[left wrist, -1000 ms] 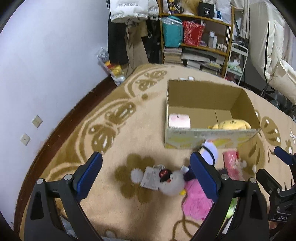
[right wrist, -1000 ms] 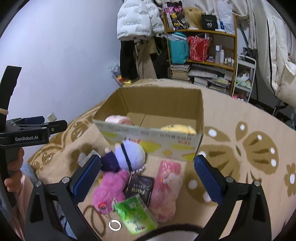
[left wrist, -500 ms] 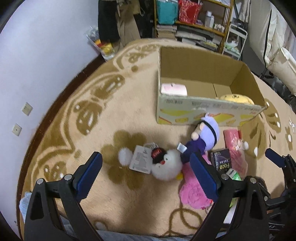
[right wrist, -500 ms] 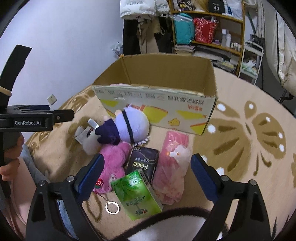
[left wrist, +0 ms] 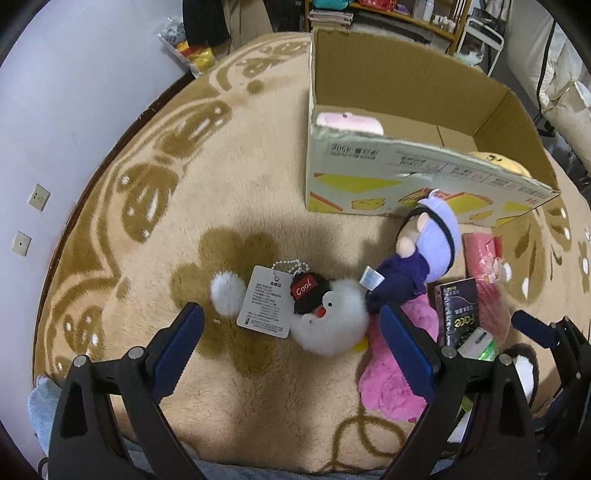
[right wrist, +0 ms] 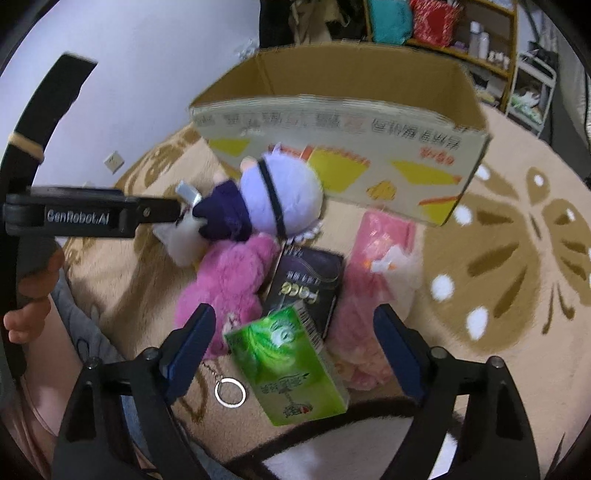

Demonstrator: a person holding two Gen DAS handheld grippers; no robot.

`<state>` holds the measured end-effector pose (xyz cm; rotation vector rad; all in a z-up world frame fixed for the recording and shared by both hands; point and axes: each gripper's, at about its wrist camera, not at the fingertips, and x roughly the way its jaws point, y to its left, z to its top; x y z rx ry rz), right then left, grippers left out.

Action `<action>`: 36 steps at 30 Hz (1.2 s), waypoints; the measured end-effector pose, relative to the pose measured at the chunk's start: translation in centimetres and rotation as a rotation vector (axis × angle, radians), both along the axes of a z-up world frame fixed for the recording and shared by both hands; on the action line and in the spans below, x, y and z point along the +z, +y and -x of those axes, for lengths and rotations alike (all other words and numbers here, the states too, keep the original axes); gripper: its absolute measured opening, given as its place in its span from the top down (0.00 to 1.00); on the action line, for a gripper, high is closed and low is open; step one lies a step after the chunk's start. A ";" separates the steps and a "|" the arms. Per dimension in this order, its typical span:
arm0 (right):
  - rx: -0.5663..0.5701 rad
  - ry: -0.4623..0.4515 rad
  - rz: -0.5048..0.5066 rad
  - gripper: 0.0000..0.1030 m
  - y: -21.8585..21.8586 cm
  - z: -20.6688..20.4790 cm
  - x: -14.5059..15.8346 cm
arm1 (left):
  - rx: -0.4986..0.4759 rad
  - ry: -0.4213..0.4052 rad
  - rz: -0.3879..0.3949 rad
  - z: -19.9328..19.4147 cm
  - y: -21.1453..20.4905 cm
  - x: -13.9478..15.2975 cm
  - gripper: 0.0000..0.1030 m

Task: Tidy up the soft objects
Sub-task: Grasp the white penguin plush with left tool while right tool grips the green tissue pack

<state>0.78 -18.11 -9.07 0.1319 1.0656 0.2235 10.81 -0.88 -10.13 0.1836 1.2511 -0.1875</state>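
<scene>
A white fluffy plush with a black "cool" cap [left wrist: 332, 317] and a paper tag lies on the rug just ahead of my open, empty left gripper [left wrist: 291, 347]. A purple-haired doll [left wrist: 424, 251] [right wrist: 273, 199] leans against the cardboard box [left wrist: 388, 173] [right wrist: 343, 147]. A pink plush [left wrist: 391, 384] [right wrist: 229, 291] lies below the doll. A pale pink plush [right wrist: 373, 295] lies to the right. My right gripper [right wrist: 293, 343] is open and empty, low over a green carton [right wrist: 291, 365] and a black "Face" box [right wrist: 306, 288]. A pink item [left wrist: 351, 122] and a yellow plush [left wrist: 498, 162] lie in the box.
Patterned tan rug [left wrist: 184, 184] covers the floor. A purple wall [left wrist: 55, 92] runs along the left. A shelf with books and bags [right wrist: 443, 26] stands behind the box. A key ring [right wrist: 229, 393] lies by the pink plush. A dark furry object [right wrist: 332, 443] lies near my right gripper.
Both grippers have moved down and closer to the toys; the pile and box now look larger. The left gripper now sits right behind the white plush. Nothing has been grasped.
</scene>
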 end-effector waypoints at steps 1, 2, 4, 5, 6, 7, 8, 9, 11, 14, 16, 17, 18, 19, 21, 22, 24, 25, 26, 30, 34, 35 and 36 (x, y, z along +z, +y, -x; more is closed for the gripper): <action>0.010 0.016 -0.003 0.12 0.1 -0.1 -0.3 | -0.002 0.015 0.001 -0.1 0.0 -0.3 0.08; 0.017 0.033 -0.003 0.12 0.3 -0.2 -0.7 | -0.005 0.030 0.005 -0.2 -0.1 -0.6 0.08; 0.023 0.053 0.003 0.12 0.6 -0.3 -1.2 | -0.010 0.042 0.000 -0.3 -0.2 -1.0 0.08; 0.027 0.062 0.004 0.12 0.7 -0.4 -1.5 | -0.012 0.046 -0.005 -0.4 -0.3 -1.2 0.08; 0.028 0.069 0.007 0.12 0.7 -0.4 -1.6 | -0.014 0.049 -0.011 -0.5 -0.4 -1.4 0.08; 0.030 0.076 0.011 0.12 0.8 -0.5 -1.9 | -0.014 0.053 -0.017 -0.6 -0.5 -1.7 0.08; 0.034 0.091 0.017 0.12 1.0 -0.6 -2.2 | -0.013 0.057 -0.021 -0.6 -0.5 -1.9 0.08; 0.037 0.102 0.020 0.12 1.1 -0.6 -2.5 | -0.012 0.062 -0.024 -0.7 -0.5 -2.1 0.08; 0.044 0.129 0.021 0.17 1.4 -0.8 -3.2 | -0.009 0.073 -0.030 -1.0 -0.6 -2.6 0.08; 0.040 0.151 0.042 0.48 1.6 -1.0 -3.8 | -0.009 0.086 -0.034 -1.1 -0.7 -3.3 0.08; 0.012 0.154 0.101 0.49 1.6 -1.2 -4.1 | -0.012 0.091 -0.036 -1.2 -0.9 -3.6 0.08; 0.007 0.154 0.082 0.49 1.4 -1.1 -4.1 | -0.014 0.092 -0.039 -1.2 -1.0 -3.8 0.08; -0.004 0.155 0.057 0.50 1.0 -1.2 -4.2 | -0.018 0.094 -0.042 -1.2 -1.1 -3.9 0.08; -0.009 0.156 0.043 0.50 0.8 -1.2 -4.3 | -0.022 0.096 -0.045 -1.2 -1.3 -4.1 0.08; -0.016 0.155 0.031 0.51 0.6 -1.2 -4.3 | -0.030 0.099 -0.051 -1.1 -1.6 -4.5 0.08; -0.017 0.155 0.031 0.51 0.5 -1.3 -4.3 | -0.032 0.096 -0.055 -1.1 -1.7 -4.5 0.08; -0.018 0.151 0.032 0.51 0.5 -1.3 -4.2 | -0.030 0.088 -0.054 -1.2 -1.7 -4.6 0.09; -0.018 0.149 0.031 0.51 0.2 -1.2 -4.1 | -0.026 0.088 -0.047 -1.3 -1.7 -4.6 0.10; -0.020 0.145 0.030 0.51 0.2 -1.1 -4.1 | -0.019 0.093 -0.031 -1.4 -1.6 -4.7 0.16; -0.041 0.130 0.018 0.51 -1.0 -1.1 -3.6 | 0.009 0.130 0.039 -1.6 -1.3 -5.0 0.28; -0.069 0.106 -0.006 0.51 -2.4 -0.5 -2.7 | 0.002 0.130 0.056 -1.5 -1.4 -4.9 0.45; -0.077 0.099 -0.013 0.51 -2.7 -0.5 -2.4 | -0.007 0.126 0.048 -1.5 -1.6 -4.9 0.51; -0.084 0.091 -0.021 0.51 -2.9 -0.4 -2.2 | -0.012 0.123 0.040 -1.5 -1.7 -5.0 0.60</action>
